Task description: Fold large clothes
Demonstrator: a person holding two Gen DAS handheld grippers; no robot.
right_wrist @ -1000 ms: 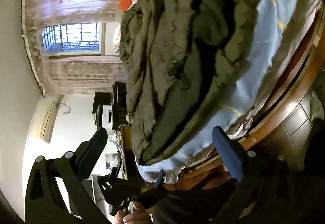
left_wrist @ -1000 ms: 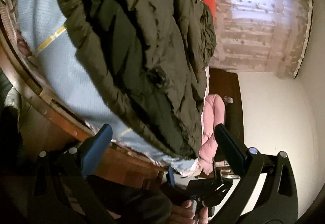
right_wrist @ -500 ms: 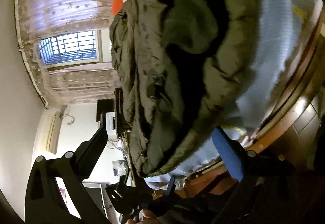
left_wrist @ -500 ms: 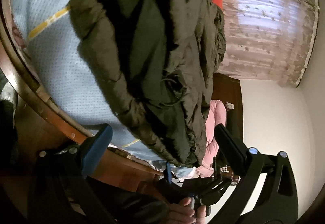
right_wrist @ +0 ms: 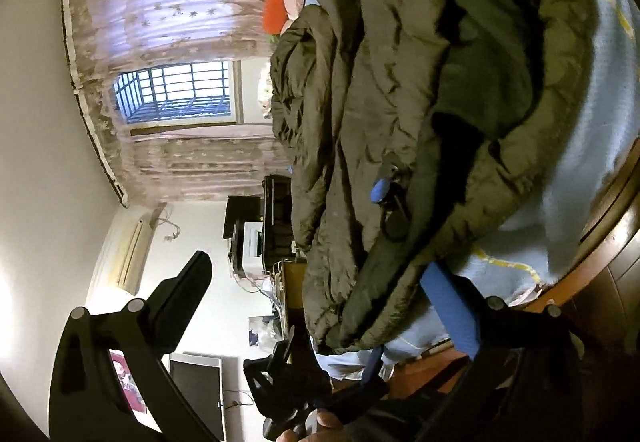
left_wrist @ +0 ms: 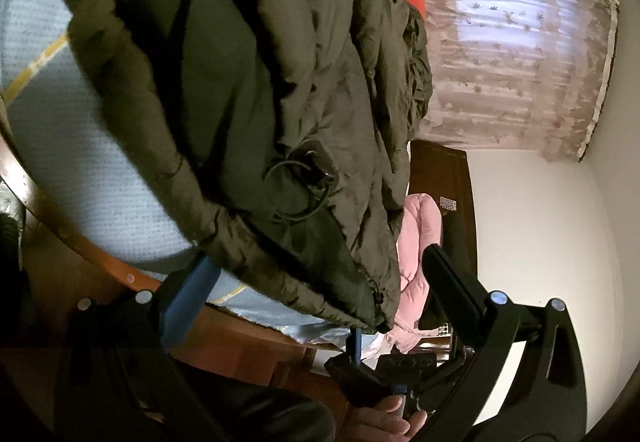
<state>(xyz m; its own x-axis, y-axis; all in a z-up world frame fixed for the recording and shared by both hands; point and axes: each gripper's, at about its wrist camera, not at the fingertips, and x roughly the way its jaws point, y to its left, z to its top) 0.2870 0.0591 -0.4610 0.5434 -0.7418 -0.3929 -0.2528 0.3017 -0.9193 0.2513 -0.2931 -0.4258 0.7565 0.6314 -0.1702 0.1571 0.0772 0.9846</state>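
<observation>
Two views of the green jacket — only right shows a monitor.

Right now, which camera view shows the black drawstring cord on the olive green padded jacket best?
The left wrist view: the drawstring cord lies as an open loop on the olive green padded jacket, near the picture's middle. The right wrist view shows only a smaller dark loop beside a blue piece, partly in a fold.

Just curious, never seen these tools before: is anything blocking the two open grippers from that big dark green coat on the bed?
Nothing visible does. The coat lies on the blue bedspread, its hem between the open fingers of the left gripper and the right gripper.
</observation>
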